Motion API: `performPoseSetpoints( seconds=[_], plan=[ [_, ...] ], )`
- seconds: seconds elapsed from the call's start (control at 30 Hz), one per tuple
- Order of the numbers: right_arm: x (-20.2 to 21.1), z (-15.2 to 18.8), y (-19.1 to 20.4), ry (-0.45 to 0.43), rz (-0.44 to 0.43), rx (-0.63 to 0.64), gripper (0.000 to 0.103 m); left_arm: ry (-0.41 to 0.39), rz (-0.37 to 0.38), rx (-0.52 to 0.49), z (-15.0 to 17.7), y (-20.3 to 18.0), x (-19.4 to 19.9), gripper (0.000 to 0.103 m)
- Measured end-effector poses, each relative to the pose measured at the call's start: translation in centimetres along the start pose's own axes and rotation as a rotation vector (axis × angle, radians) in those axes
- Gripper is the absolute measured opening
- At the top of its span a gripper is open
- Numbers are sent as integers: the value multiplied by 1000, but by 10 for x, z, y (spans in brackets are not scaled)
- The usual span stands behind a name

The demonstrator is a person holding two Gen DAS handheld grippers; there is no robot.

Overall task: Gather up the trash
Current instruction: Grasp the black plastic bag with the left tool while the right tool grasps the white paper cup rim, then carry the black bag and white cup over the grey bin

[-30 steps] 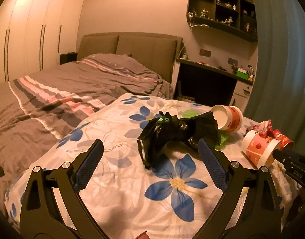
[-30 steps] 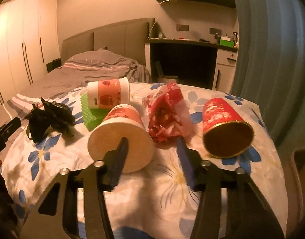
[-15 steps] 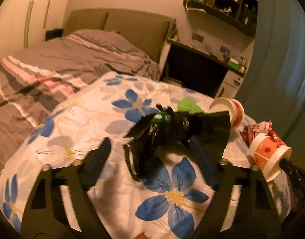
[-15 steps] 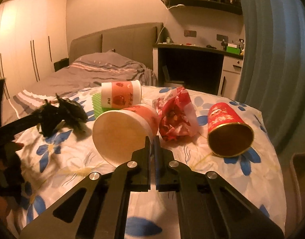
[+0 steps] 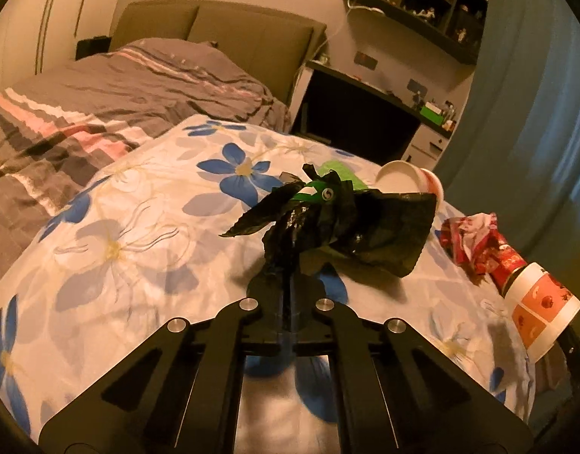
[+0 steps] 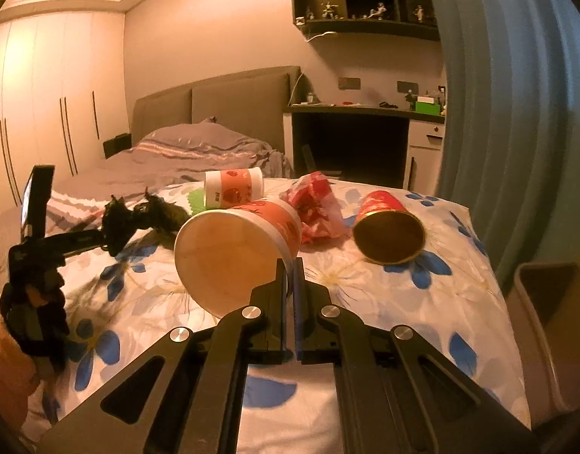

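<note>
A crumpled black plastic bag (image 5: 350, 223) lies on the flowered cloth (image 5: 138, 227). My left gripper (image 5: 290, 278) has its jaws closing tight on the bag's near flap, with the pads pressed on it. In the right wrist view the same gripper (image 6: 100, 240) holds the bag (image 6: 138, 215) at the left. My right gripper (image 6: 290, 266) is shut on the rim of a red-and-white paper cup (image 6: 237, 249), which hangs tilted with its mouth toward me. The left wrist view shows that cup (image 5: 543, 314) at the right edge.
A second paper cup (image 6: 233, 187) lies on its side at the back beside a green item (image 6: 194, 199). A crumpled red wrapper (image 6: 316, 208) and a red tube (image 6: 388, 234) lie to the right. A beige bin (image 6: 547, 325) stands off the cloth's right edge. A bed and a desk are behind.
My left gripper went from wide open to shut on the black bag and moved closer to it. My right gripper shut on the cup's rim and carried the cup up off the cloth.
</note>
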State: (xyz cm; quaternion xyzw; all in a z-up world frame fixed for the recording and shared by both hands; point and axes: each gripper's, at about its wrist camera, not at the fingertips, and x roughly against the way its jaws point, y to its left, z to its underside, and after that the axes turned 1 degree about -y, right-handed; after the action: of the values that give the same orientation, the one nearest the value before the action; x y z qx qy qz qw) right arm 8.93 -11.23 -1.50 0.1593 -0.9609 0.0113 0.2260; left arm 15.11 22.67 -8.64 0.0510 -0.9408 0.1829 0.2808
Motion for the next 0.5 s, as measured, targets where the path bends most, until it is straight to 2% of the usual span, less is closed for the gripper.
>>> performPoseSetpoints(
  seconds=[0.13,0.33,0.5],
  plan=[
    [20,6,-8,-15,11,-28,4,-62,-22,6,12,-10,35,1],
    [52,16,-22,-41,33,-57,4,-135,-47,-36,28,-38,80,1],
    [77,19,-39,-70,67,-83,4,-141,-20,-68,36,-60,96,1]
  ],
)
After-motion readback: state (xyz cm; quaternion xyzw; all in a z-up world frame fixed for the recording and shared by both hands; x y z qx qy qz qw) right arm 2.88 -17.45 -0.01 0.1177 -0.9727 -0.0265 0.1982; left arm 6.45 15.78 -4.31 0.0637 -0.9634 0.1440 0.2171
